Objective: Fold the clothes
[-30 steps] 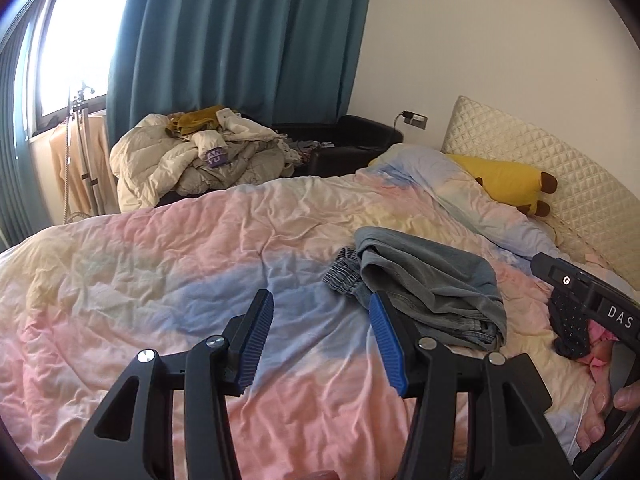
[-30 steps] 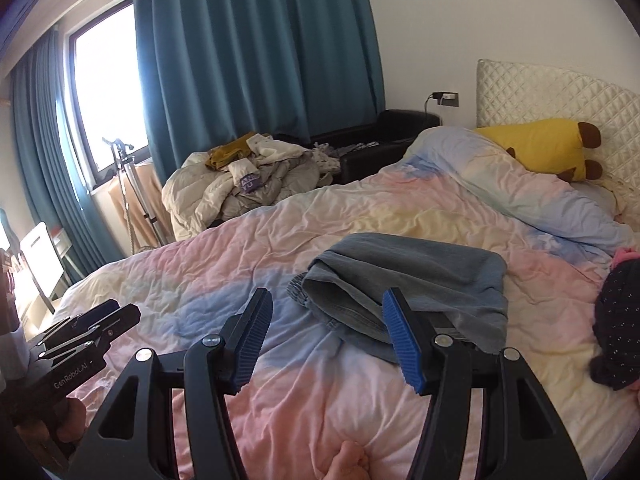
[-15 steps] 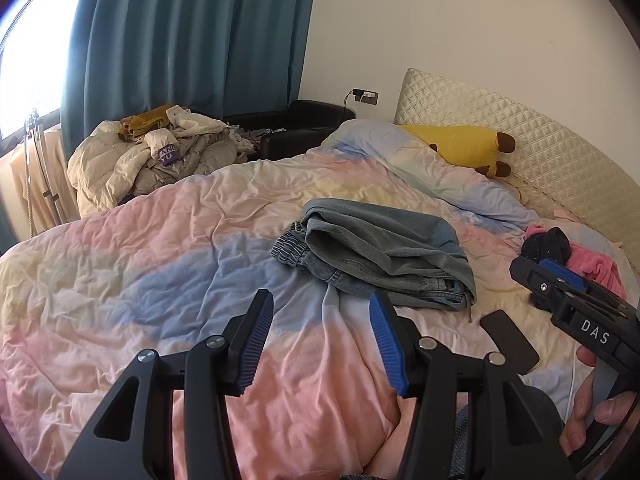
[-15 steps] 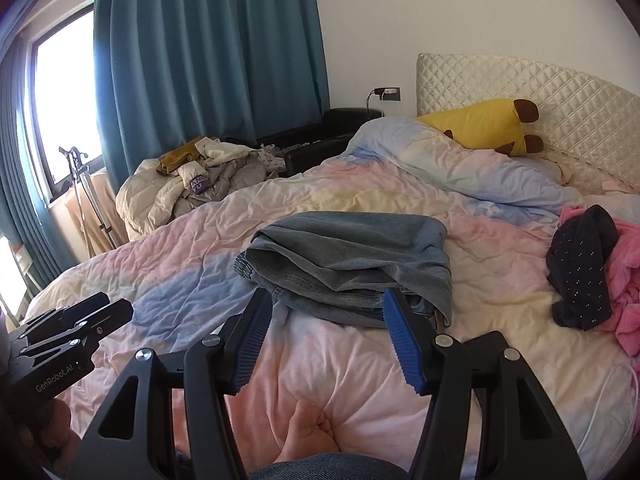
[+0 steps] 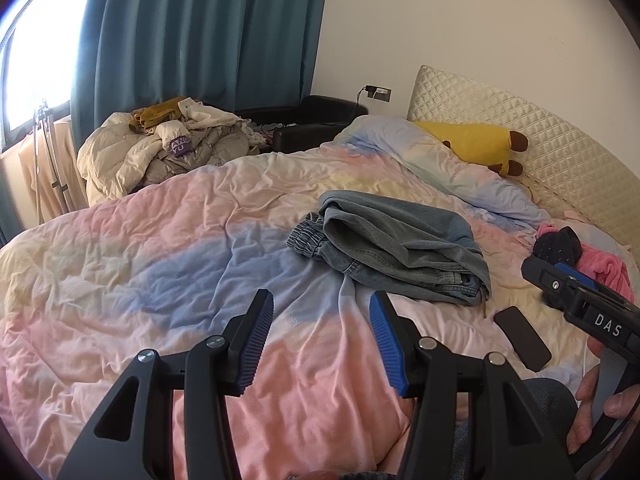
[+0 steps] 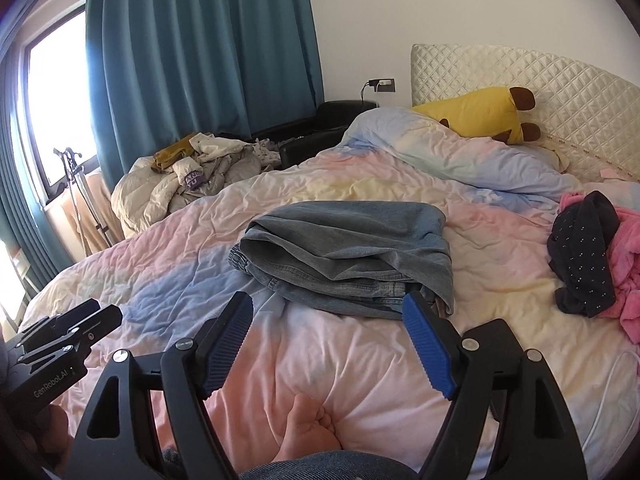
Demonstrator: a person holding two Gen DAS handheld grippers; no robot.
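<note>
Jeans lie folded at twelve o'clock; heavy, probably stiff denim; we'd grip a hem; left gripper and right gripper gape empty.

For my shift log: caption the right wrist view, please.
Open right gripper hovers before folded jeans on the pastel duvet, unfolded dark and pink clothes waiting alongside.

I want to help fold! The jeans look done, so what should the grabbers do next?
Probably swing the right gripper toward the dark dotted garment on the pink clothes and pick it up. The jeans already lie folded on the bed, both grippers are open and empty, and that heap is unfolded, on the right.
</note>
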